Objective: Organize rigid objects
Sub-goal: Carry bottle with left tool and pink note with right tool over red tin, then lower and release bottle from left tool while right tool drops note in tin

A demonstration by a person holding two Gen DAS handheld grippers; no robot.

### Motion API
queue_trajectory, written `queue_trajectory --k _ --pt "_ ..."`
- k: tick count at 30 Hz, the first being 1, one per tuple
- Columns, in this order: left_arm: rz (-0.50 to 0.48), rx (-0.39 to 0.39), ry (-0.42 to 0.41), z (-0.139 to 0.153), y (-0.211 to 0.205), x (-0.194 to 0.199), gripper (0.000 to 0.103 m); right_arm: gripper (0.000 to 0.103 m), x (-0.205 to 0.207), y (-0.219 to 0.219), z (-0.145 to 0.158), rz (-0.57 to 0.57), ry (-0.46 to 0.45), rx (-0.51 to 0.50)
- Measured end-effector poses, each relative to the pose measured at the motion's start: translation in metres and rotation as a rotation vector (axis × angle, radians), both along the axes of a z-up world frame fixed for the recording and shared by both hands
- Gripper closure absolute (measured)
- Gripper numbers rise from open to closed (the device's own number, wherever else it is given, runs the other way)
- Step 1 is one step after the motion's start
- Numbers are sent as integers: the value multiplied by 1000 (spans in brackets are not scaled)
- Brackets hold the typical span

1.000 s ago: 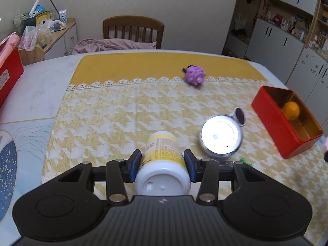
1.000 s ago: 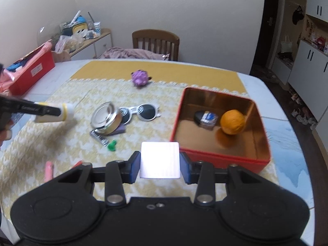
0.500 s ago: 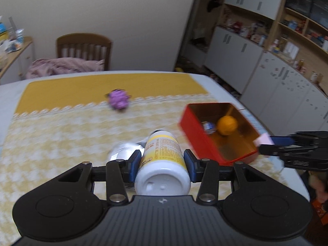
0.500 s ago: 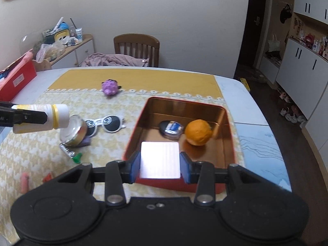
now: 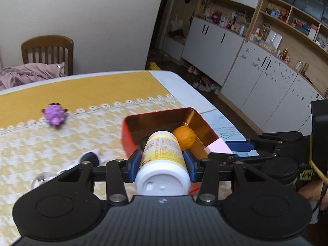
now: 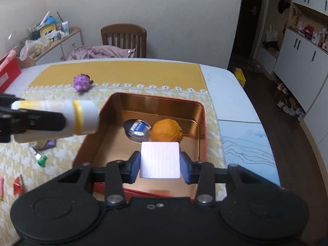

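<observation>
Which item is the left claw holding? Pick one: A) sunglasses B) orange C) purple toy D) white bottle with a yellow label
D: the left claw is clamped on the white bottle, while the orange lies in the red tin.

A wooden chair point(image 6: 124, 39) stood at the upper centre of the right wrist view, behind the table point(image 6: 217, 75), with a pink cloth point(image 6: 98, 52) bundled on its seat. A yellow tablecloth point(image 6: 127, 70) with a lace strip covered the table. A side cabinet point(image 6: 61, 41) at the upper left carried cluttered items. In the left wrist view, white cupboards point(image 5: 213, 43) under wooden shelves point(image 5: 287, 20) filled the upper right of the frame. Shoes point(image 5: 205, 84) lay on the floor before them.
</observation>
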State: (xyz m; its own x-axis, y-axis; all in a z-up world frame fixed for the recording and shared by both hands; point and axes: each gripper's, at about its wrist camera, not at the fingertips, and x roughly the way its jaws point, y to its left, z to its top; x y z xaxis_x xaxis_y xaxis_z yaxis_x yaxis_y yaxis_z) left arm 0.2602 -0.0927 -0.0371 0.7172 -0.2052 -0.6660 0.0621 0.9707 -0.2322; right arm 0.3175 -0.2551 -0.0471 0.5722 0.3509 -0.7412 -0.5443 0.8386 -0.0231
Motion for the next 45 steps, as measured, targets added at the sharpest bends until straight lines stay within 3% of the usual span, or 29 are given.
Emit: queue_trajectory --k 9,19,30,37,45 --pt "47 54 61 -26 -34 50 59 63 23 5 -19 120 20 -99" --pt "121 76 77 -46 -41 96 59 64 48 17 -36 211 91 -123" --pt "120 85 158 -68 -45 114 59 64 57 25 -51 282 106 -161" --pt "144 23 216 -72 -34 118 59 61 52 26 -57 312 112 -184" --pt "106 78 230 -72 -47 112 58 58 52 20 -51 291 134 -148"
